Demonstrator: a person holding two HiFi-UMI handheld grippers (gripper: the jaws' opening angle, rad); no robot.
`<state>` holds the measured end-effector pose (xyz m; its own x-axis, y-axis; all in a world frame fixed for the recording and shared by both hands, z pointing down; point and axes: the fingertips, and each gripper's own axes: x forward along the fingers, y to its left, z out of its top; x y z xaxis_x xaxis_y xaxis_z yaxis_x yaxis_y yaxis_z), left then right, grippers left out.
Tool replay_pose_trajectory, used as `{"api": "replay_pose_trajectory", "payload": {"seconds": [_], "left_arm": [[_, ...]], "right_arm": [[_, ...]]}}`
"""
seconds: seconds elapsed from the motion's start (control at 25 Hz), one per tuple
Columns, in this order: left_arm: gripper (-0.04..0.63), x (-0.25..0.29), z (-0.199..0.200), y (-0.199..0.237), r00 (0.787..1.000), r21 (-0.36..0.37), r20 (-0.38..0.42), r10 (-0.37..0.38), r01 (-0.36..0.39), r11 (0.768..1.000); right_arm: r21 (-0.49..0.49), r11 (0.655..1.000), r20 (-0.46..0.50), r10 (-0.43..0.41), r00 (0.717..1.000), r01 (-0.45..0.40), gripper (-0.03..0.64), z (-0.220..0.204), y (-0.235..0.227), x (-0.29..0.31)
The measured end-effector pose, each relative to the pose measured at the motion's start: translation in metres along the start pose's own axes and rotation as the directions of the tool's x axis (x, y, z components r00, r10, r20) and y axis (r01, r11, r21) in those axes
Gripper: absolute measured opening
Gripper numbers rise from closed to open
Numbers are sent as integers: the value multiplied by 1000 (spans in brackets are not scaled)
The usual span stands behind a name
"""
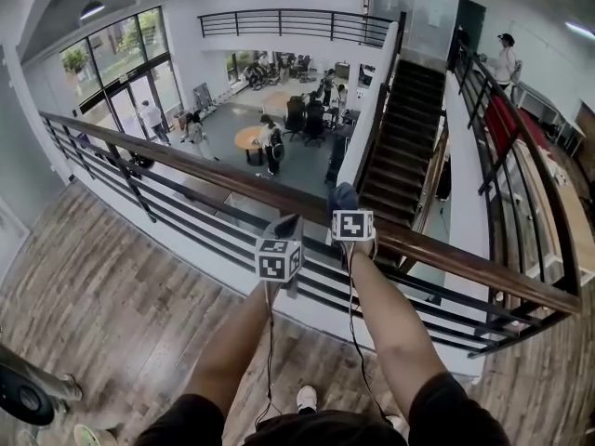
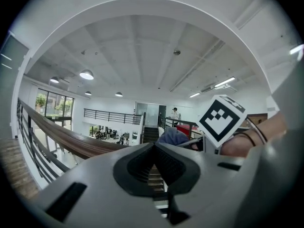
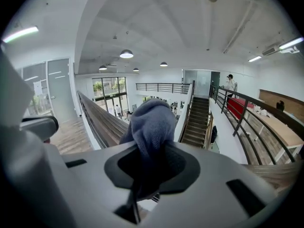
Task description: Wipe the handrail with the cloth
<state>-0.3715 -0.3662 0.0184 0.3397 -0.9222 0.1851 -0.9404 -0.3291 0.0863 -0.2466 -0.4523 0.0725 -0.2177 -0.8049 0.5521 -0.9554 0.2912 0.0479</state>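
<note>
A brown wooden handrail (image 1: 186,163) runs from upper left to lower right across the head view. My right gripper (image 1: 344,204) is shut on a bunched blue-grey cloth (image 1: 342,196) and holds it right over the rail's top. In the right gripper view the cloth (image 3: 152,127) bulges out of the jaws, with the handrail (image 3: 102,120) running off to the left. My left gripper (image 1: 286,223) hovers just left of it, on the near side of the rail, shut with nothing in it. From the left gripper view I see the handrail (image 2: 71,139) and the cloth (image 2: 172,136).
Black horizontal bars (image 1: 186,214) run under the rail, and beyond them is a drop to a lower floor with people and desks (image 1: 279,128). A staircase (image 1: 404,137) descends ahead. Another railing (image 1: 507,147) lines the right walkway. Wood flooring (image 1: 112,286) lies underfoot.
</note>
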Motion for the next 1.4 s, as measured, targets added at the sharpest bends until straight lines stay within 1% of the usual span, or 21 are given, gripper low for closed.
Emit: {"api": "replay_pose_trajectory", "payload": {"seconds": [0.12,0.24,0.36,0.4,0.48,0.56,0.68,0.8,0.92,1.0,1.16,1.24,1.4], "left_arm": [[3,3,0,-18,1000,14,-9,-22,22,1000],[3,8,2,-41,998,34,-15,-63,63,997],[3,14,5,-69,995,59,-20,-103,104,993],[3,16,5,-78,993,65,-21,-114,115,991],[3,24,6,-98,990,82,-31,-138,140,987],[3,31,6,-122,984,100,-48,-170,174,980],[3,36,6,-154,975,96,-62,-213,219,971],[3,41,3,-182,967,102,-74,-245,252,962],[3,48,-2,-212,957,105,-82,-278,286,953],[3,52,-4,-230,950,107,-87,-300,309,945],[3,56,-14,-276,932,128,-116,-344,358,925],[3,61,-21,-302,924,135,-123,-362,377,916],[3,69,-25,-341,917,140,-128,-378,394,908]], "right_arm": [[6,1000,7,-21,1000,21,71,-8,-18,-13],[44,999,11,3,1000,-4,71,-16,-27,-23],[27,996,-27,-82,996,83,71,-31,-63,-38],[28,995,-35,-99,994,100,71,-36,-74,-44],[24,994,-29,-108,994,109,71,-40,-91,-54],[24,993,-15,-119,993,119,71,-43,-112,-61],[42,987,-34,-151,988,153,71,-58,-140,-78],[44,987,-28,-151,988,152,69,-66,-160,-92],[54,978,-49,-200,979,203,69,-84,-195,-107],[61,974,-49,-217,975,220,69,-92,-212,-115],[39,970,-55,-238,970,240,69,-103,-243,-134],[27,968,-49,-247,968,249,68,-107,-261,-144],[38,961,-44,-271,961,273,69,-120,-296,-161]]}}
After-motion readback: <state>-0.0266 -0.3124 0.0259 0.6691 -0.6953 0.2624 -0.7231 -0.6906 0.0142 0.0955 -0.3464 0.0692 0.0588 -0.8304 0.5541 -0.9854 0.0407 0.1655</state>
